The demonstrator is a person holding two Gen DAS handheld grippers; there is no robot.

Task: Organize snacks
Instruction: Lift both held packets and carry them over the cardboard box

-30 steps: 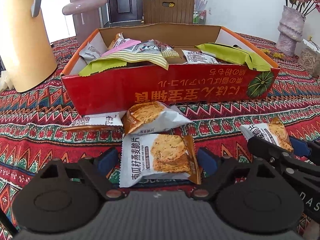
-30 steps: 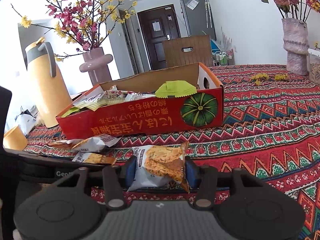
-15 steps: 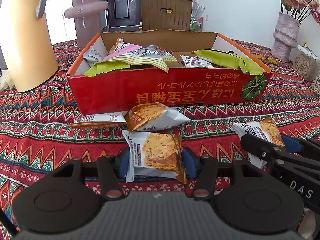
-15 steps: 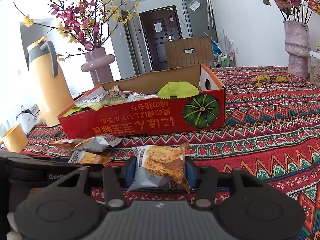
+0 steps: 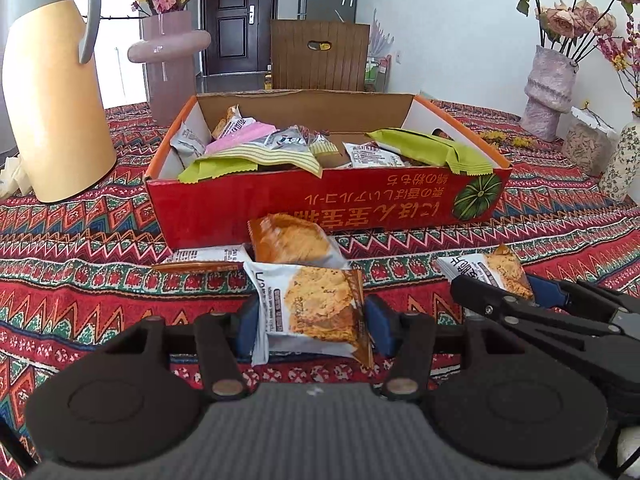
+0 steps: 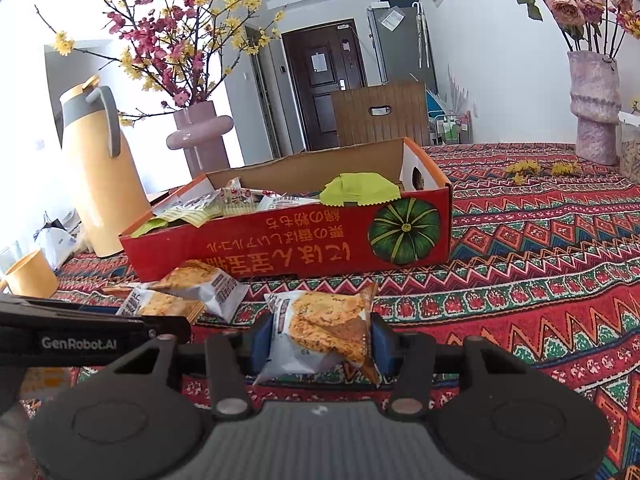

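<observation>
Between each claw's pads sat a cracker packet, left claw (image 5: 310,320) and right claw (image 6: 318,340) pinching theirs for the box (image 5: 320,204) ahead.

both your wrist cameras sit low over the tablecloth (image 5: 80,264), looking forward close at the red box (image 5: 320,204); the right one views it obliquely, and both share it.

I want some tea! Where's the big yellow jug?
In the left wrist view, the yellow jug stands far left on the patterned tablecloth, left of the red snack box, beside the pink vase.
</observation>
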